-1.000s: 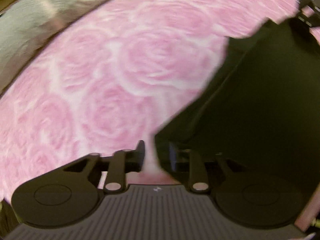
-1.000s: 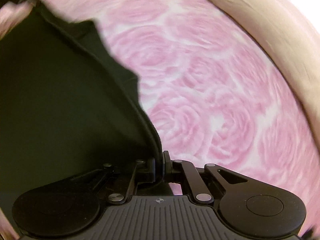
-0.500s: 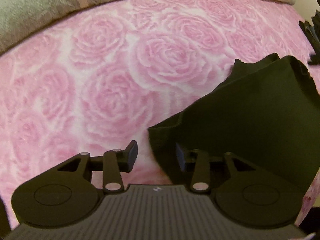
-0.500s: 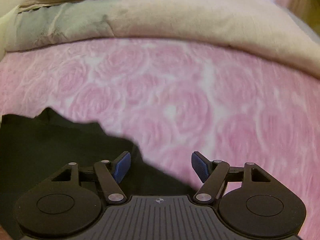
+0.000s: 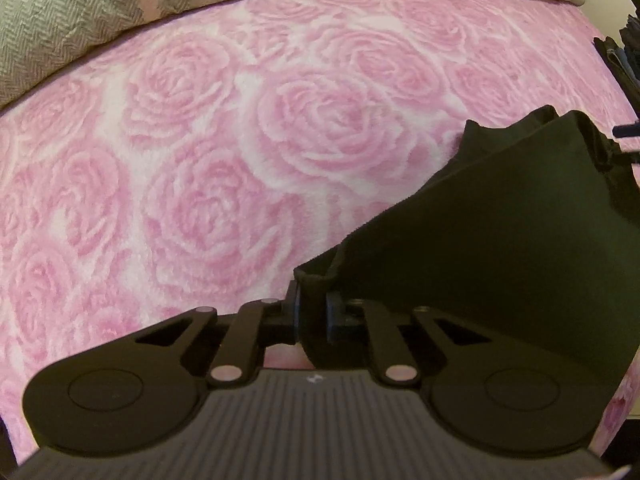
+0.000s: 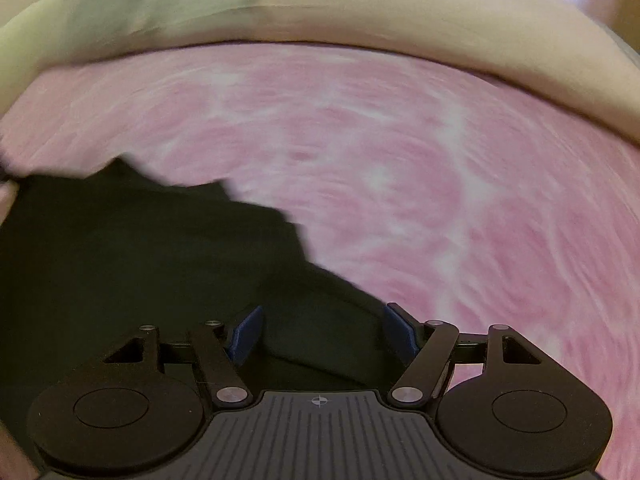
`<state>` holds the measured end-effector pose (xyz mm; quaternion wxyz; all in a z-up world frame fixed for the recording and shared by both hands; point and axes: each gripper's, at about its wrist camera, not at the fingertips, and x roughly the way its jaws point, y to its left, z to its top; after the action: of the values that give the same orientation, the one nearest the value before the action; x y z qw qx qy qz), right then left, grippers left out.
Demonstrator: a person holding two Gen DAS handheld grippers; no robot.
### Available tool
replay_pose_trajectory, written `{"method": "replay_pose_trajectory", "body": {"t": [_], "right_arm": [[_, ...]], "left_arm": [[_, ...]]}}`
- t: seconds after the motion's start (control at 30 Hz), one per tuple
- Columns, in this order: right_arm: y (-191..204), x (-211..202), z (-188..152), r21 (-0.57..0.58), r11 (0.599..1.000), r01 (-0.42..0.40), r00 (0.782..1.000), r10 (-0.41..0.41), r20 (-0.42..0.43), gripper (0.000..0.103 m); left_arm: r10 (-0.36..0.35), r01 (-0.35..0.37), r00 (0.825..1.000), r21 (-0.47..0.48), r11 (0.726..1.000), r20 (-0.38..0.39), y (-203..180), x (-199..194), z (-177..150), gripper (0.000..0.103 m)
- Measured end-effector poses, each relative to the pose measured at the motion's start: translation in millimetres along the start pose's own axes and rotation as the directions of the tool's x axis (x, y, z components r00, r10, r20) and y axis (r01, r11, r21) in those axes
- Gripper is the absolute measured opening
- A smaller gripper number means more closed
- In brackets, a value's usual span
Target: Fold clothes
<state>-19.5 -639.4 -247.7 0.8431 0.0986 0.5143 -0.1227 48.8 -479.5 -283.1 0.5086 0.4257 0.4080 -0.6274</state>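
A black garment (image 5: 500, 248) lies on the pink rose-patterned bedspread (image 5: 240, 160). My left gripper (image 5: 312, 312) is shut on a corner of the garment, the cloth pinched between its blue pads. In the right wrist view the garment (image 6: 140, 260) fills the lower left, and my right gripper (image 6: 322, 334) is open just above its edge, with cloth showing between the blue pads (image 6: 248, 332). The right view is motion-blurred.
A grey-green herringbone blanket (image 5: 72, 12) and a cream duvet (image 6: 400, 20) lie bunched along the far edge of the bed. Dark items (image 5: 624, 60) stand at the right edge of the left wrist view.
My left gripper has closed on the garment corner after standing open half a second ago. My right gripper let go of the garment, opened, and has moved over its edge.
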Motion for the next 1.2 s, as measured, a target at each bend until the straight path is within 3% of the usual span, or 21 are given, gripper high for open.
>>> {"method": "replay_pose_trajectory", "body": {"t": [0.1, 0.2, 0.27, 0.3, 0.53, 0.7, 0.87, 0.9, 0.93, 1.0, 1.13, 1.2], "right_arm": [[20, 9, -4, -0.129, 0.992, 0.008, 0.999, -0.013, -0.041, 0.07], [21, 15, -10, -0.146, 0.989, 0.036, 0.998, -0.043, -0.044, 0.07], [9, 19, -11, -0.084, 0.993, 0.079, 0.996, -0.082, -0.033, 0.034], [0, 19, -11, -0.026, 0.996, 0.088, 0.996, -0.089, -0.026, 0.0], [-50, -20, -7, 0.245, 0.956, 0.16, 0.981, -0.181, 0.065, 0.0], [-60, -7, 6, 0.265, 0.949, 0.172, 0.979, -0.195, 0.064, 0.0], [-68, 23, 9, 0.292, 0.937, 0.193, 0.981, -0.192, -0.032, 0.0], [-68, 22, 7, 0.298, 0.931, 0.211, 0.977, -0.212, -0.029, 0.008], [-68, 21, 6, 0.304, 0.925, 0.229, 0.972, -0.232, -0.027, 0.038], [-66, 9, 2, 0.322, 0.901, 0.292, 0.951, -0.309, 0.004, 0.062], [-67, -20, -10, 0.39, 0.863, 0.322, 0.935, -0.355, 0.013, 0.062], [-56, -39, -18, 0.435, 0.861, 0.264, 0.949, -0.312, 0.04, 0.062]], "left_arm": [[0.006, -0.005, 1.0, 0.015, 1.0, -0.008, -2, 1, 3, 0.009], [0.014, -0.013, 1.0, 0.028, 1.0, -0.009, -3, 1, 3, 0.009], [0.014, -0.013, 1.0, 0.034, 0.999, -0.006, -4, -2, 3, 0.009], [0.011, -0.01, 1.0, 0.037, 0.999, -0.004, -4, -4, 3, 0.009], [0.009, -0.011, 0.998, 0.034, 0.999, 0.058, 4, -29, 16, 0.008], [0.026, -0.029, 0.998, 0.044, 0.999, 0.063, 5, -12, 29, 0.008], [0.055, -0.055, 0.998, 0.027, 0.998, -0.011, 10, 14, 28, 0.011], [0.069, -0.069, 0.998, 0.024, 0.997, -0.015, 11, 16, 27, 0.014], [0.079, -0.078, 0.997, 0.02, 0.997, -0.014, 11, 14, 25, 0.015], [0.093, -0.093, 0.996, 0.013, 0.996, -0.007, 11, 8, 21, 0.015], [0.148, -0.149, 0.989, 0.033, 0.988, 0.015, 8, -13, 8, 0.014], [0.147, -0.148, 0.989, 0.052, 0.988, 0.029, -1, -26, -1, 0.014]]}}
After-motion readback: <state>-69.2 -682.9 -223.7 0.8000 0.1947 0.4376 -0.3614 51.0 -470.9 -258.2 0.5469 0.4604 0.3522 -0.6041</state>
